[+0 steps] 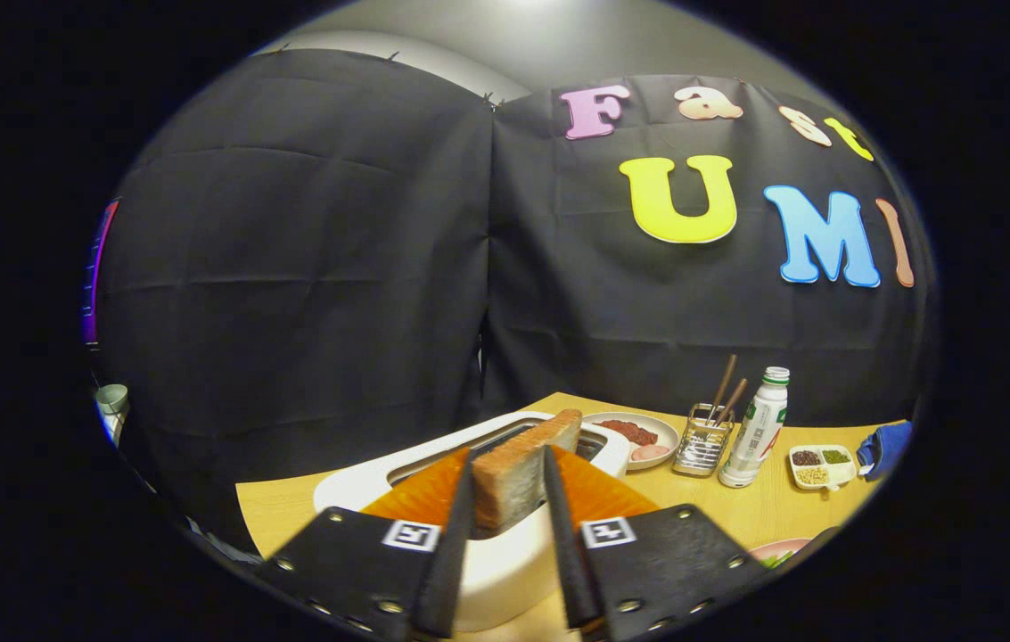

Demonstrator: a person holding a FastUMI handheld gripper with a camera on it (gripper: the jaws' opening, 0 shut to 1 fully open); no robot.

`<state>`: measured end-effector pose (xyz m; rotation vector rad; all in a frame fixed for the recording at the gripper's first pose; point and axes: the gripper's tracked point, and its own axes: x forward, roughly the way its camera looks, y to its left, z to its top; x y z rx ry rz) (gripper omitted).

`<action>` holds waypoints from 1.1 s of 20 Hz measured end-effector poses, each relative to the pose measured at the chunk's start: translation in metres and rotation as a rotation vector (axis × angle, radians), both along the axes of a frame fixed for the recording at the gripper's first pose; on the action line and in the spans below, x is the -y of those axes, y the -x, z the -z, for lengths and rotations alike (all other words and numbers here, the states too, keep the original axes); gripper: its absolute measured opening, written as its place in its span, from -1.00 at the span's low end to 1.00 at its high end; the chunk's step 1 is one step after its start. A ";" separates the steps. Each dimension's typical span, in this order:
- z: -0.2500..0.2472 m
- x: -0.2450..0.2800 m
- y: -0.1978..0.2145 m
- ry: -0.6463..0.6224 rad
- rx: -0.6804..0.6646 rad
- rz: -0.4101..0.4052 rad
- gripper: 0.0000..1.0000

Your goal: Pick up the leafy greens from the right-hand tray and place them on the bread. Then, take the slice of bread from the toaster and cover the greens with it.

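Note:
A slice of toasted bread [522, 473] stands on edge between my two fingers, and both black pads press its flat sides. My gripper [509, 477] is shut on it. The slice is above the slot of the white toaster [505, 571], which lies just under and ahead of the fingers. Whether the slice's lower edge is still inside the slot is hidden by the fingers. A pink plate rim [776, 548] with a bit of green on it peeks out beside my right finger.
On the wooden table [763, 513] beyond the toaster stand a plate with meat slices [638, 437], a metal holder with chopsticks [705, 441], a white bottle [756, 428], a small divided dish [821, 465] and a blue cloth [886, 446].

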<state>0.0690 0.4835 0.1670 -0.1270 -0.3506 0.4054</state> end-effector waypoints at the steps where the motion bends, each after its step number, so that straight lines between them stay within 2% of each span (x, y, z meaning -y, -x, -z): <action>1: -0.001 0.000 0.001 -0.006 -0.005 0.002 -0.52; 2: -0.001 -0.002 0.003 -0.006 -0.005 -0.013 -0.58; 4: -0.008 0.001 0.008 -0.045 0.011 -0.031 -0.58; 5: -0.014 0.003 0.015 -0.068 0.008 -0.047 -0.95; 14: -0.051 0.038 0.065 -0.178 0.060 -0.132 -0.95; 17: -0.048 0.072 0.079 -0.184 0.086 -0.100 -0.95; 22: -0.027 0.152 0.083 -0.189 0.096 0.049 -0.96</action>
